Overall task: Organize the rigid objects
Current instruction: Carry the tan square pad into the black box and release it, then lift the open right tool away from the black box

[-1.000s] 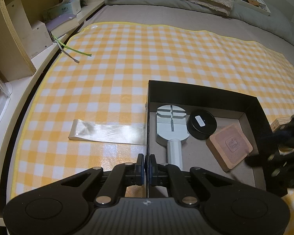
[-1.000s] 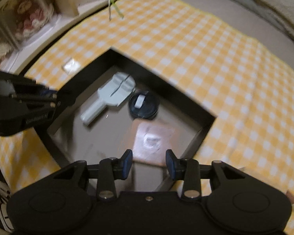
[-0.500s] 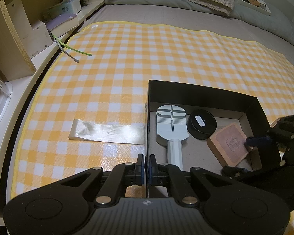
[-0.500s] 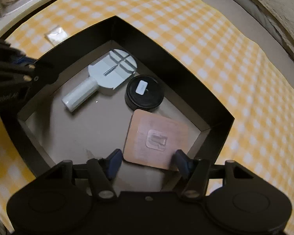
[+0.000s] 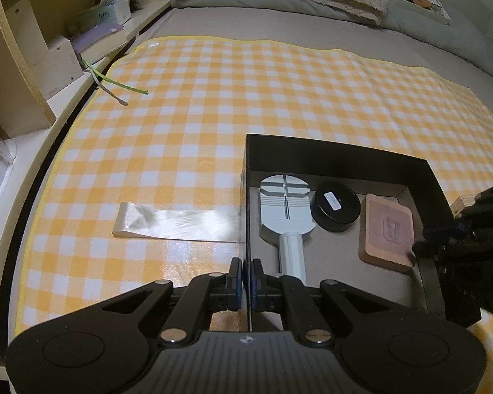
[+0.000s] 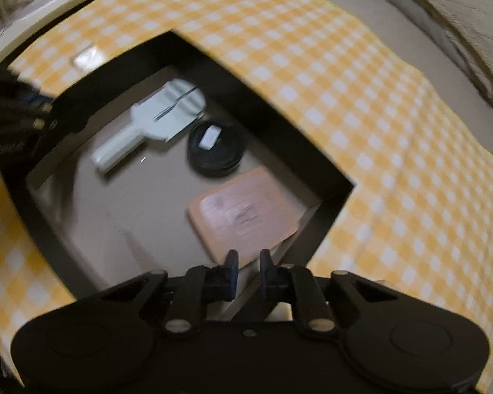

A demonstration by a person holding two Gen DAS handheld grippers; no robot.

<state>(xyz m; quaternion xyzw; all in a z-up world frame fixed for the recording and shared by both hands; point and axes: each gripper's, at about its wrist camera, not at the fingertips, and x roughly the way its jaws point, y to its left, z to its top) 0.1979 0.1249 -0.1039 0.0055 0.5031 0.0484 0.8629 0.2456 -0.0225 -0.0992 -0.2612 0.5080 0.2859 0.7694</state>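
Left hand-held gripper (image 5: 245,284), in its own view, is clamped on the near wall of the black box (image 5: 338,151) holding the wooden block (image 5: 387,229), while the right view shows the right hand-held gripper (image 6: 248,274) nearly closed, gripping nothing, just above that block's (image 6: 243,216) near edge.

Box (image 5: 345,151) near half bare; tool (image 5: 286,210), puck (image 5: 337,207), wood block (image 5: 387,229) crowd far side. Checked cloth (image 5: 246,92) beyond box open.
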